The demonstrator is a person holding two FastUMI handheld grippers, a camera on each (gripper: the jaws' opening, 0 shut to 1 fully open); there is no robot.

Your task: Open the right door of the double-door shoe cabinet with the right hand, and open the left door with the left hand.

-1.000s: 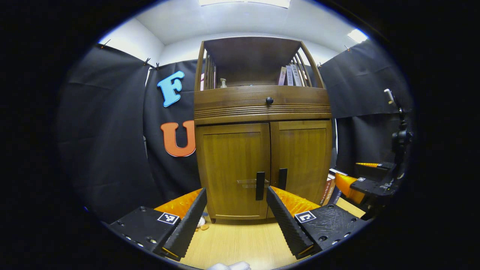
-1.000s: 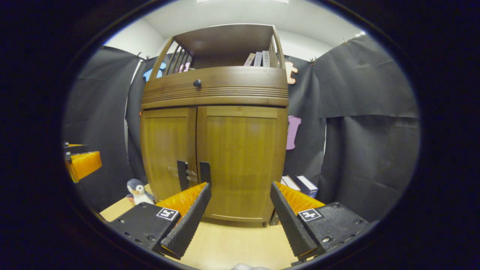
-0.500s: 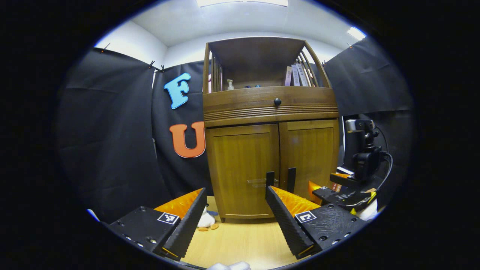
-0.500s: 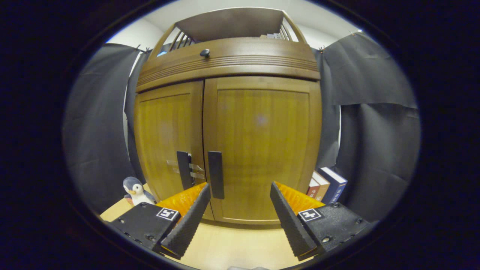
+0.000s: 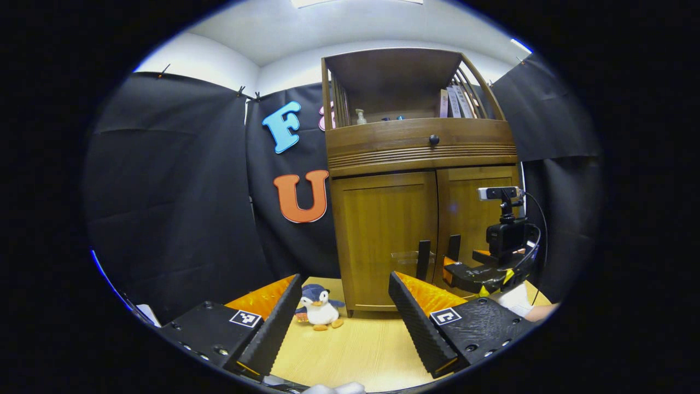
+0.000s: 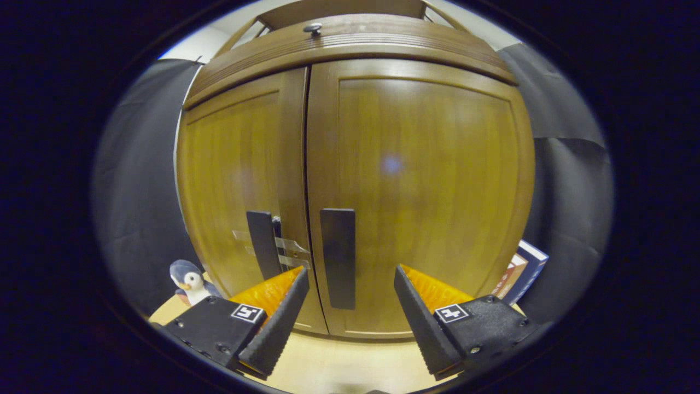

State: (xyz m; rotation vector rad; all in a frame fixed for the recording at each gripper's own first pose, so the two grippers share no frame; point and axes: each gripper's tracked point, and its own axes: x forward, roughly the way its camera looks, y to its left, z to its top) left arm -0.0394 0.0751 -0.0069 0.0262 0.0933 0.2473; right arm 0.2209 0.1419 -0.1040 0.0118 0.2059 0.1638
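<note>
We hold the right gripper (image 6: 350,306) open, its fingers flanking the upright right handle (image 6: 338,257) | left gripper (image 5: 344,317) open, back from the closed shoe cabinet (image 5: 421,180) | toy penguin (image 5: 320,309) on the wooden floor (image 5: 355,350).

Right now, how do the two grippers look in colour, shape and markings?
Both the left gripper and the right gripper have black bodies, ribbed black wedge-shaped jaws with orange backs, and small square black-and-white markers. Seen from the left gripper view, the right gripper carries a black camera with a cable.
</note>
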